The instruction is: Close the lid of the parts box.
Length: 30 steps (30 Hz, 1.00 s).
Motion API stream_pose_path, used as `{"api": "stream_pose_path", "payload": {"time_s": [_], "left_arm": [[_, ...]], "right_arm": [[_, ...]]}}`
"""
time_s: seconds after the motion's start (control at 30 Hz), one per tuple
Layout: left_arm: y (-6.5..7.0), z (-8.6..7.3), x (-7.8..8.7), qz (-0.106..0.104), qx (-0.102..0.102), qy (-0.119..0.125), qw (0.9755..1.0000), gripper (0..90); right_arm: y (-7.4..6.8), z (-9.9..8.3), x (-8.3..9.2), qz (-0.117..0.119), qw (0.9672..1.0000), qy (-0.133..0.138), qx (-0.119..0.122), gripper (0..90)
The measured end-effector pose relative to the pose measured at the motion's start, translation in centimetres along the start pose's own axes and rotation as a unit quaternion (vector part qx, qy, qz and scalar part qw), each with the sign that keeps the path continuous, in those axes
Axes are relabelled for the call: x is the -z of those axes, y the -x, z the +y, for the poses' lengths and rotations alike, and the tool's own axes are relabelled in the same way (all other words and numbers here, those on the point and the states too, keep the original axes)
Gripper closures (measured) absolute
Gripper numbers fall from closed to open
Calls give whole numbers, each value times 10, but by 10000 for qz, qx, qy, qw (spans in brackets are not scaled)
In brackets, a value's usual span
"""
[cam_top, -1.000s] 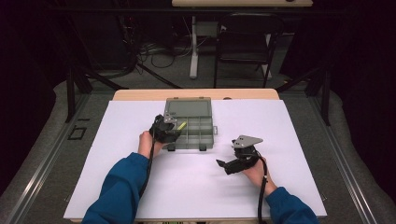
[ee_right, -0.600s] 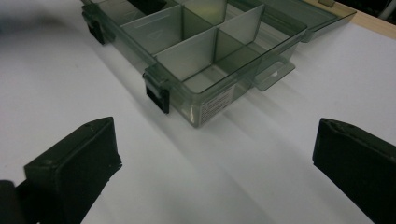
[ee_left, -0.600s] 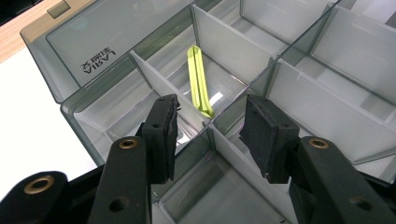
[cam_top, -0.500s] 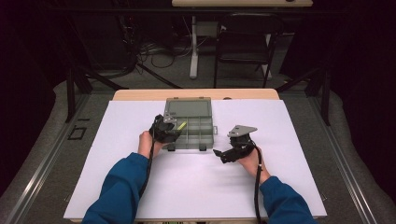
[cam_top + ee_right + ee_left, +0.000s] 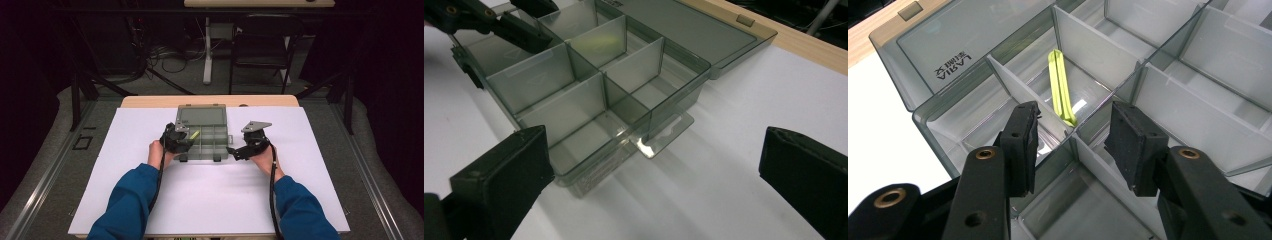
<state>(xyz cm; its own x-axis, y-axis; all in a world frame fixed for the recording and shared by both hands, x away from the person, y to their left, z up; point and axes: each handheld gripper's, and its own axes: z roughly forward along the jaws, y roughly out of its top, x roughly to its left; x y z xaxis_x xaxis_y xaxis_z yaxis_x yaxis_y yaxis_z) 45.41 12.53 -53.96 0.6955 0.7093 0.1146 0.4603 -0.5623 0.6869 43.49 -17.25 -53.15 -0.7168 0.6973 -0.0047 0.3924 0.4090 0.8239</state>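
A clear grey compartment box (image 5: 210, 145) lies with its lid (image 5: 200, 116) laid back at the middle of the white table. A yellow-green strip (image 5: 1060, 87) lies in one of its left compartments. My left gripper (image 5: 186, 142) hovers over the box's near left corner; in the left gripper view its jaws (image 5: 1075, 137) stand apart above the dividers with nothing pressed between the pads. My right gripper (image 5: 234, 151) sits just off the box's right side. In the right gripper view its jaws (image 5: 654, 172) gape wide, facing the box (image 5: 589, 100) and its hanging tab (image 5: 659, 132).
A white sheet (image 5: 210, 200) covers the table, with a wooden strip (image 5: 150, 101) along the far edge. Beyond it stand a dark chair (image 5: 260, 45) and a desk leg with cables on the floor. The left gripper (image 5: 499, 20) shows across the box in the right gripper view.
My right gripper has moved left and away from the person, from open table up to the box's right side. The left gripper and the box have stayed put.
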Motion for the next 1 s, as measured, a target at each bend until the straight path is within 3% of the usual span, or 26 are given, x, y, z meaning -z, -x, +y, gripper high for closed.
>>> {"api": "stream_pose_path", "payload": {"time_s": [0.5, 0.63, 0.77, 0.87, 1.0], "left_arm": [[-1, -1, 0, -23, -22, 24, 10000, 555], [-1, -1, 0, -22, -21, 27, 10000, 555], [-1, -1, 0, -21, -21, 38, 10000, 555], [-1, -1, 0, -24, -26, 39, 10000, 555], [-1, -1, 0, -29, -28, 44, 10000, 555]], "right_arm": [[24, 18, -23, -167, 9997, -59, -155, 32], [27, 22, -29, -290, 9995, -35, -113, 142], [34, 25, -37, -234, 9993, -52, -275, 186], [38, 28, -42, -252, 9988, -36, -407, 288], [42, 32, -47, -363, 9983, -72, -440, 503]]}}
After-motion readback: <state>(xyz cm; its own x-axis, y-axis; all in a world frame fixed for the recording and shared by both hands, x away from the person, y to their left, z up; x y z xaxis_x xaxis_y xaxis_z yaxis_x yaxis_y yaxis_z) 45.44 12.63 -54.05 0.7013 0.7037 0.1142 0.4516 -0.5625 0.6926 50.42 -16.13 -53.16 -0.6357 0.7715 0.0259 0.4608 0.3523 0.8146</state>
